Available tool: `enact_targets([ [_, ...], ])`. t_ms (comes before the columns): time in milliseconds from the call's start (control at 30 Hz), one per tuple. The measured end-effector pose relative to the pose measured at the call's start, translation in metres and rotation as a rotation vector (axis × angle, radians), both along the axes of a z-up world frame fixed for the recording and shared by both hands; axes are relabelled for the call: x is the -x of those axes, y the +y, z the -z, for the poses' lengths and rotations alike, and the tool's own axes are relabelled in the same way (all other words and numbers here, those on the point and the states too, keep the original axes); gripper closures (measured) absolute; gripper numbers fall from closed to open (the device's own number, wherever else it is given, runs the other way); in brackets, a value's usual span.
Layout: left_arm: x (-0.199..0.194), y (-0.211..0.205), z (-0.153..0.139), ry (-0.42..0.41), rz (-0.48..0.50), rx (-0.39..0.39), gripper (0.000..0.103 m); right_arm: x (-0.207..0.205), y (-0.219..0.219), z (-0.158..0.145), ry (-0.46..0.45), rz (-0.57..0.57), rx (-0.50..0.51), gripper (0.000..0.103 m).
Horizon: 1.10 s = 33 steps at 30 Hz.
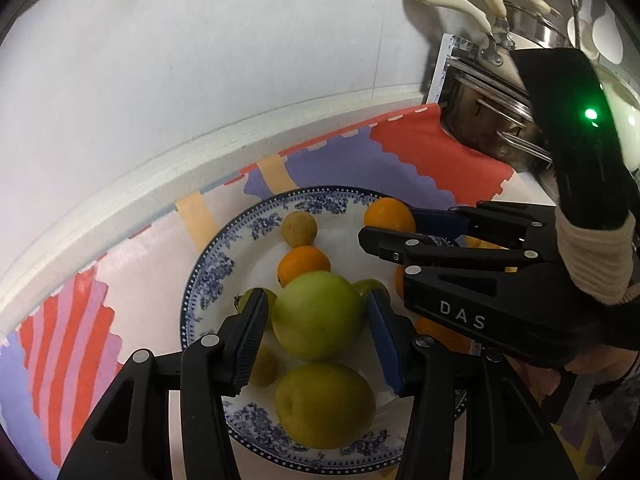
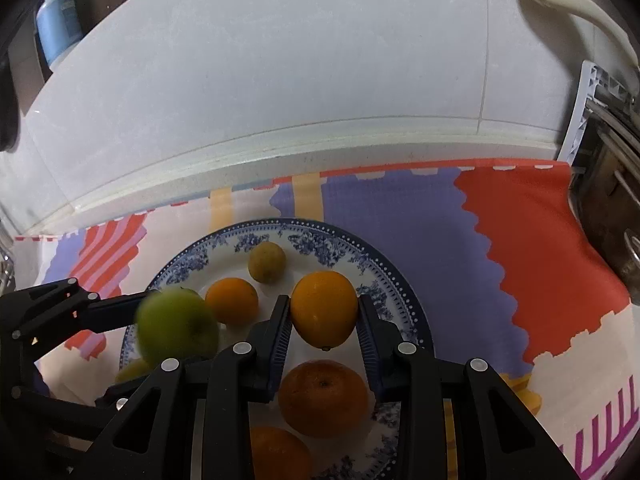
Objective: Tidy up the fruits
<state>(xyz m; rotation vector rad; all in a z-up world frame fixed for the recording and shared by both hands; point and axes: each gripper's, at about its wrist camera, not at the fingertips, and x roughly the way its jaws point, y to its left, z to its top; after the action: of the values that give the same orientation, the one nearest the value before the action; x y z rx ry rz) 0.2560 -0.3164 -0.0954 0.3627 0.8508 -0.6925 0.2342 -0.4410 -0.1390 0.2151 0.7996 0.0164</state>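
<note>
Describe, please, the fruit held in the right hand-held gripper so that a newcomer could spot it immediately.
Start at the blue-and-white patterned plate on the colourful cloth. Over its right half, the right hand-held gripper has its fingers on either side of an orange. Unlike the plate's other oranges it is smooth, slightly egg-shaped and sits between the fingers, while the large green apple is in the left hand-held gripper.

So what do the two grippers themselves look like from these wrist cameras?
Both are matte black linkage frames with silver rivets and ribbed blue pads. The right gripper carries white "DAS" lettering and a black handle with a green light, held by a hand in a cream knit cuff. The left gripper shows no markings.
</note>
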Motion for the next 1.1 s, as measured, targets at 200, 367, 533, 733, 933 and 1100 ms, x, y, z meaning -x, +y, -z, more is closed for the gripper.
enact_targets([
  [200, 0.005, 0.010, -0.010, -0.019, -0.032, 0.022, 0.045, 0.002, -0.002, 0.002, -0.001, 0.013, -0.023, 0.064],
  [367, 0.014, 0.023, -0.023, -0.065, -0.073, 0.040, 0.045, 0.011, 0.003, -0.004, -0.018, 0.031, 0.020, 0.054],
  [533, 0.027, 0.036, -0.036, -0.089, -0.102, 0.071, 0.045, 0.034, 0.007, -0.020, -0.052, 0.068, 0.037, 0.054],
  [733, 0.055, 0.055, -0.062, -0.153, -0.149, 0.126, 0.037, 0.074, 0.014, -0.048, -0.118, 0.103, 0.038, 0.054],
  [933, 0.089, 0.080, -0.085, -0.226, -0.206, 0.141, 0.028, 0.115, 0.033, -0.078, -0.201, 0.102, 0.067, 0.043],
  [1100, 0.115, 0.113, -0.101, -0.271, -0.280, 0.179, 0.024, 0.144, 0.053, -0.095, -0.246, 0.097, 0.078, 0.038],
])
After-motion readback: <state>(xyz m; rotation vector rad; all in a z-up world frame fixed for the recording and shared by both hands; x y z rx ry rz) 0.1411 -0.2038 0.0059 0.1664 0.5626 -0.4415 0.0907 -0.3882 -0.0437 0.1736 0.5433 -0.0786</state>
